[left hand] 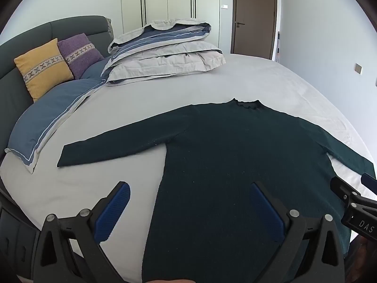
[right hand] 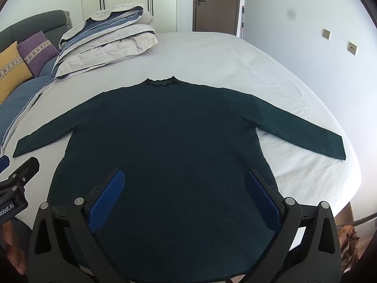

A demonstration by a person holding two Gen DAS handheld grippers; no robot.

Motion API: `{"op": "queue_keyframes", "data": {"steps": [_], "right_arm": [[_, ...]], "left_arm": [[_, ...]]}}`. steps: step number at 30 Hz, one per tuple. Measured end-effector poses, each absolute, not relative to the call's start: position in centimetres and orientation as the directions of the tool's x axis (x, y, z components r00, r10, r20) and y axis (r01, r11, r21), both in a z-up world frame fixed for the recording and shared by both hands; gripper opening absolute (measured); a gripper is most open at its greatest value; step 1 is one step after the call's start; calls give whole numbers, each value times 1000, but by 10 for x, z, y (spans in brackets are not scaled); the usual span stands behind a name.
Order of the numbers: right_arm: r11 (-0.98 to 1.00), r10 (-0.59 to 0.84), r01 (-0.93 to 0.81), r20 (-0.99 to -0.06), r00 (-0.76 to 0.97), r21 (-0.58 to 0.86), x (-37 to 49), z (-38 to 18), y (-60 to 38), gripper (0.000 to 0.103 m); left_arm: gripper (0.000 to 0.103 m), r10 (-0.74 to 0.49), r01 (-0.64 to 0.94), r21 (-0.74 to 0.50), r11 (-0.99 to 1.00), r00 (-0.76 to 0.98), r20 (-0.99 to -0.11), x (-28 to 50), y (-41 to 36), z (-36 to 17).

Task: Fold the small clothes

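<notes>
A dark green long-sleeved sweater (left hand: 235, 155) lies flat on the grey bed sheet (left hand: 117, 122), collar away from me, both sleeves spread sideways. It also shows in the right wrist view (right hand: 169, 141). My left gripper (left hand: 190, 202) is open and empty, above the sweater's lower left edge near the hem. My right gripper (right hand: 185, 195) is open and empty, above the lower middle of the sweater. The right gripper's body shows at the right edge of the left wrist view (left hand: 353, 202). The left gripper's body shows at the left edge of the right wrist view (right hand: 16, 184).
A folded duvet stack (left hand: 165, 52) sits at the far side of the bed. A blue pillow (left hand: 54, 118), a yellow cushion (left hand: 42, 68) and a purple cushion (left hand: 79, 54) lean by the dark headboard (left hand: 23, 37). Wardrobe and door stand behind. The bed's right edge (right hand: 348, 188) drops off.
</notes>
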State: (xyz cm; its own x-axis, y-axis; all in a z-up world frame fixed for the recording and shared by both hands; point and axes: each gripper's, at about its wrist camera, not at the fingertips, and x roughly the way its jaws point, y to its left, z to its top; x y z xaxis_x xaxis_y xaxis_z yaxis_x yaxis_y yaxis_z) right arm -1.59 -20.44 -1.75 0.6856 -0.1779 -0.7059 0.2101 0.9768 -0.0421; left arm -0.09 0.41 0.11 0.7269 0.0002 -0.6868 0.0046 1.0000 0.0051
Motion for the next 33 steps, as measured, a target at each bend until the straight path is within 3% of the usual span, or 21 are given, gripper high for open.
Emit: {"op": "queue_keyframes", "data": {"steps": [33], "right_arm": [[976,-181,211,-707,683,-46,-17,-18,-199,103]], "left_arm": [[103,2,2,4,1000,721,-693,-4,2,-5]]}}
